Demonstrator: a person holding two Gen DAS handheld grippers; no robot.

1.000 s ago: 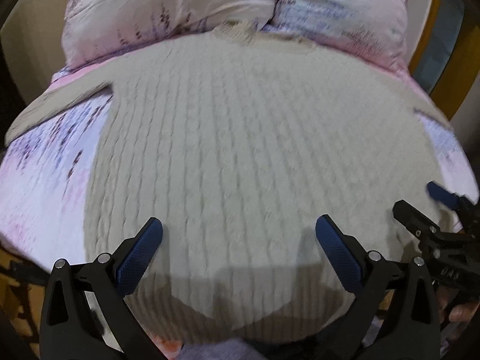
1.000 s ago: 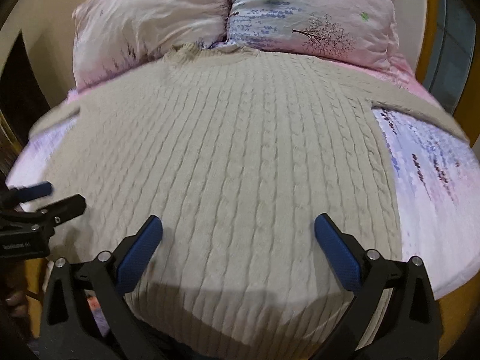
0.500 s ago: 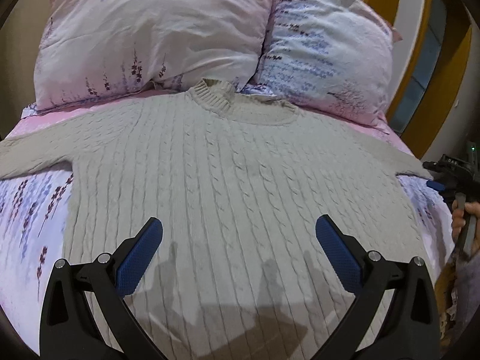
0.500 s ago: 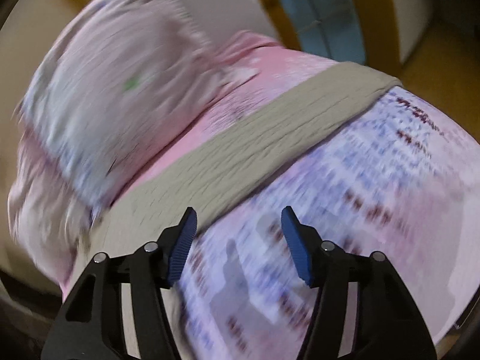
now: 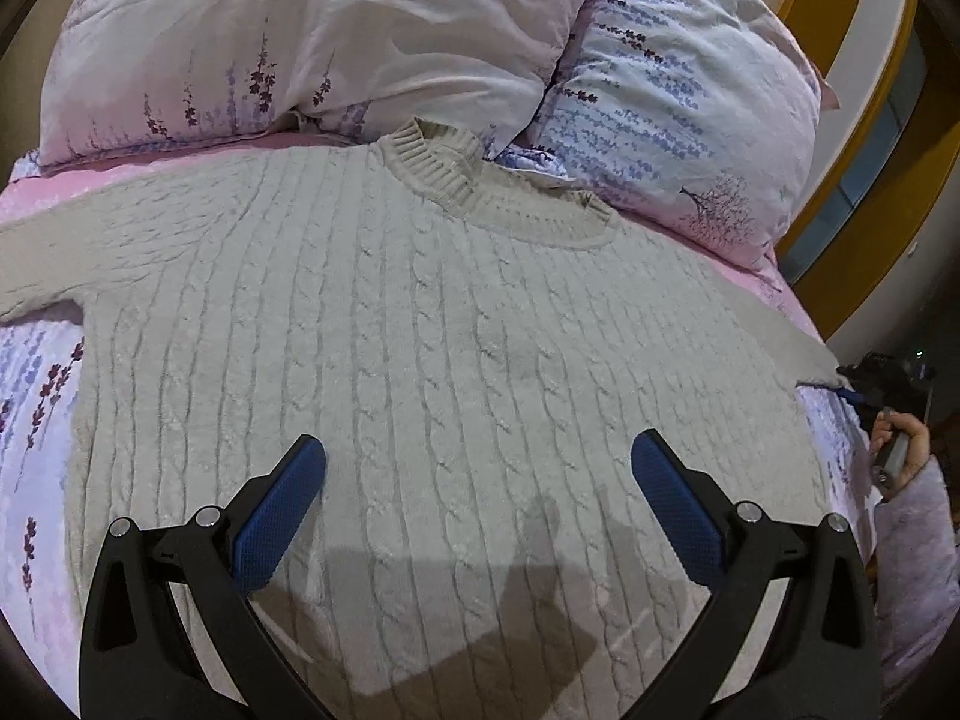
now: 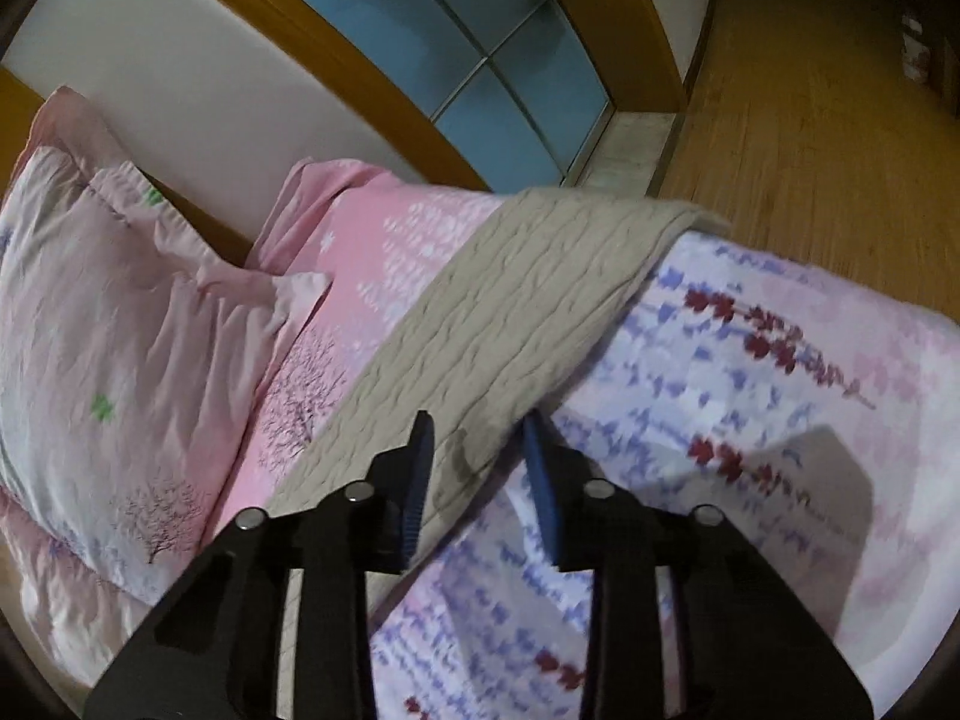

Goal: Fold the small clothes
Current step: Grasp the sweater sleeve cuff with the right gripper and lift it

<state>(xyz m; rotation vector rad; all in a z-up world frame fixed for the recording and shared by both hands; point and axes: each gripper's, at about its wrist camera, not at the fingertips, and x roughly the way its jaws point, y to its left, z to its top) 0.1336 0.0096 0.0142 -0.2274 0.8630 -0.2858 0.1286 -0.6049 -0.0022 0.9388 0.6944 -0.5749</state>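
A beige cable-knit sweater (image 5: pixel 420 330) lies flat, front up, on the bed, collar toward the pillows and both sleeves spread sideways. My left gripper (image 5: pixel 477 474) hovers open over its lower body, nothing between the pads. The right gripper (image 6: pixel 477 438) sits at the lower part of the right sleeve (image 6: pixel 510 312); its jaws are closing, with the sleeve's edge wrinkled between the blue pads. In the left wrist view the right gripper (image 5: pixel 864 384) shows at the sleeve's end, held by a hand (image 5: pixel 900 444).
Two floral pillows (image 5: pixel 300 42) (image 5: pixel 678 102) lie against the headboard behind the collar. The pink and lavender sheet (image 5: pixel 36 420) covers the bed. The sleeve's cuff hangs over the bed's side edge, beyond which are a wooden floor (image 6: pixel 810 120) and a glass-panelled door (image 6: pixel 450 60).
The right gripper swung from over the sweater's body to the right sleeve, rolled, and narrowed its jaws around the sleeve. The left gripper pulled back, so the whole sweater and the pillows show.
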